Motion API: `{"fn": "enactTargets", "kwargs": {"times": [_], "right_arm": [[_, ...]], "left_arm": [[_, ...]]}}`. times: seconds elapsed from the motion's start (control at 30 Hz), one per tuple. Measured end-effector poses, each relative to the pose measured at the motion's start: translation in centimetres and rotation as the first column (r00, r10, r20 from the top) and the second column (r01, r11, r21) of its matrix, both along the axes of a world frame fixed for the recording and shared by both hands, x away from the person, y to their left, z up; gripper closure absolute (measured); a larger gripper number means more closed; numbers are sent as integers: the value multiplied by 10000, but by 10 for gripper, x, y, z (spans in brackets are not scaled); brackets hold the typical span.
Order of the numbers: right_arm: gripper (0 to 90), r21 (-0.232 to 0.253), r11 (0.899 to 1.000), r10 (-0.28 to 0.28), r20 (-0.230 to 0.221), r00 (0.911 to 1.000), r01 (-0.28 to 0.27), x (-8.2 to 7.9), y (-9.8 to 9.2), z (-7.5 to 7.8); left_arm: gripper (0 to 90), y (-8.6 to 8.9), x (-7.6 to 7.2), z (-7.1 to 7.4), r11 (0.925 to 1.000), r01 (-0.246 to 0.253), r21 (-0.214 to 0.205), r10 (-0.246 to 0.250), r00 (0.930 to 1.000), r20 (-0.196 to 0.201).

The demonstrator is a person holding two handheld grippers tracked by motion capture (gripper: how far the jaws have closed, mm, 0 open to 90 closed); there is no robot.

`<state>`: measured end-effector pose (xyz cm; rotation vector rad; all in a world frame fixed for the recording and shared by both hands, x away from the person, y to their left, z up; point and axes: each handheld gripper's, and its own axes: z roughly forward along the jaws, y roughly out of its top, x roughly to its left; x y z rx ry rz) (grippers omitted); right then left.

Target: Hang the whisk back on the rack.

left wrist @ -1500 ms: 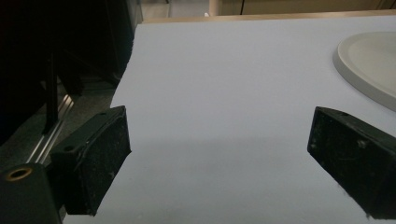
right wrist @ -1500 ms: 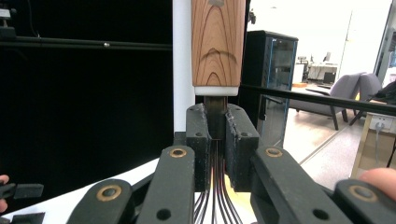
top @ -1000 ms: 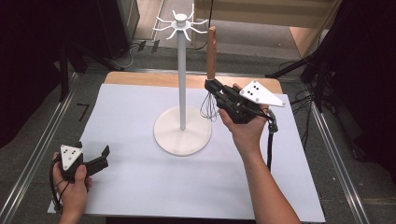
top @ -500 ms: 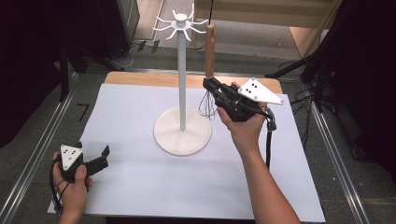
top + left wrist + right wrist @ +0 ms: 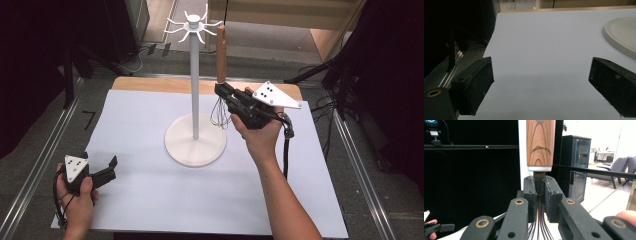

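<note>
— High view, from the left: what's the left tool (image 5: 111, 168) doing?
— Jaws spread wide, nothing between them, low over the surface (image 5: 150, 200).
— And the right tool (image 5: 223, 93)?
— Clamped on the whisk (image 5: 221, 55) neck, wooden handle up, just right of the white stand (image 5: 195, 95).

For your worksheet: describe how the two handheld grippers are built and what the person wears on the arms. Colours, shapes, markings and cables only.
Both grippers are black, with two blocky jaws on linkage bars fastened by brass-coloured rivets. The left gripper and the right gripper each carry a pale three-cornered plate marked with black dots. A black cable trails from the right one; another loops by the left hand. The forearms are bare: no sleeves or gloves.
</note>
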<state>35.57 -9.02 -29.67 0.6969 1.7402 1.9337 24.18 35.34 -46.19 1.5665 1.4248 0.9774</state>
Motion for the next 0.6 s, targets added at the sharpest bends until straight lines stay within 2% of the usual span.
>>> {"fn": "enactTargets", "kwargs": {"times": [0.6], "right_arm": [[831, 57, 10000, -17, 158, 9999, 16, 6, 13, -2]], "left_arm": [[65, 0, 0, 0, 10000, 24, -27, -24, 10000, 2]]}}
